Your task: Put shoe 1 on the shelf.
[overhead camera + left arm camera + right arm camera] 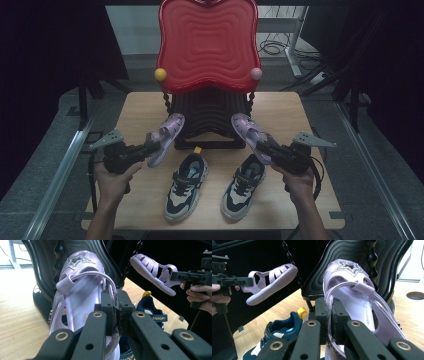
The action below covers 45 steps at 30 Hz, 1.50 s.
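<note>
My left gripper [150, 146] pinches one shiny lilac strap sandal [165, 138], my right gripper [264, 146] its twin [248, 132]; both hang raised, just before the black ribbed chair base [212, 117].

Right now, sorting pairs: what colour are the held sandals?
Lilac; the left sandal shows it best in the left gripper view.

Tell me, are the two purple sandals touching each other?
Apart. The high view shows the left sandal and the right sandal held up on either side of the black stand, a wide gap between them.
</note>
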{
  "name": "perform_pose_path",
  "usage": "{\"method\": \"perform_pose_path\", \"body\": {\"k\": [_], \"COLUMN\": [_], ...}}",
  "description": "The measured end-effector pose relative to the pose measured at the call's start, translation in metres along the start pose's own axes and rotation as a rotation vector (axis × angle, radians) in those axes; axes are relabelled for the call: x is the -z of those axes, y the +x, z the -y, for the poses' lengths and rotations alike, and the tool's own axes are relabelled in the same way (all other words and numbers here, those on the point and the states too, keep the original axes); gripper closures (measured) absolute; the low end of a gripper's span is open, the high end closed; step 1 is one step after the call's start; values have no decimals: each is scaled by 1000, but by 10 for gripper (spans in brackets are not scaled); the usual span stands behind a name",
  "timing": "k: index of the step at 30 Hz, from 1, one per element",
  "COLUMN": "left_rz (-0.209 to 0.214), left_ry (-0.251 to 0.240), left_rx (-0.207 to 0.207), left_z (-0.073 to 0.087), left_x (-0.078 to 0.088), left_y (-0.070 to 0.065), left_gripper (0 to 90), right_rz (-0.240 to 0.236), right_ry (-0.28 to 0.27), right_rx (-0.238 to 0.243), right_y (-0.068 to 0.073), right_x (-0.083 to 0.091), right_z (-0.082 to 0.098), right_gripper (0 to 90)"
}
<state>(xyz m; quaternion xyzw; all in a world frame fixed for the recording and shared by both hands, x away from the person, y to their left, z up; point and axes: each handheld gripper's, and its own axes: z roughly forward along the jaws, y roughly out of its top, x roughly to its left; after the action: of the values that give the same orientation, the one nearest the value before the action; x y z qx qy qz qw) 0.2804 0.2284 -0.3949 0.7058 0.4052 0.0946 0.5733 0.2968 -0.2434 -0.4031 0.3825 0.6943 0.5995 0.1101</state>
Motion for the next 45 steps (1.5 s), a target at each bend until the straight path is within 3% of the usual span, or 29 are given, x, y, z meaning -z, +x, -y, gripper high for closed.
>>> {"method": "perform_pose_path", "body": {"k": [11, 27, 39, 45], "left_rz": [12, -8, -49, -71], "left_ry": [-6, -48, -82, -77], "left_rx": [2, -11, -32, -58], "left_z": [-4, -15, -21, -23], "left_x": [-14, -36, -55, -67], "left_y": [-2, 0, -1, -4], "left_gripper": [864, 864, 862, 862], "right_rz": [-6, 5, 55, 80], "right_ry": [-4, -12, -35, -50], "right_rx": [4, -12, -22, -31], "right_y": [6, 13, 13, 12], "right_x": [-15, -42, -64, -74], "right_z": [-4, -10, -15, -15], "right_gripper": [858, 858, 857, 857]}}
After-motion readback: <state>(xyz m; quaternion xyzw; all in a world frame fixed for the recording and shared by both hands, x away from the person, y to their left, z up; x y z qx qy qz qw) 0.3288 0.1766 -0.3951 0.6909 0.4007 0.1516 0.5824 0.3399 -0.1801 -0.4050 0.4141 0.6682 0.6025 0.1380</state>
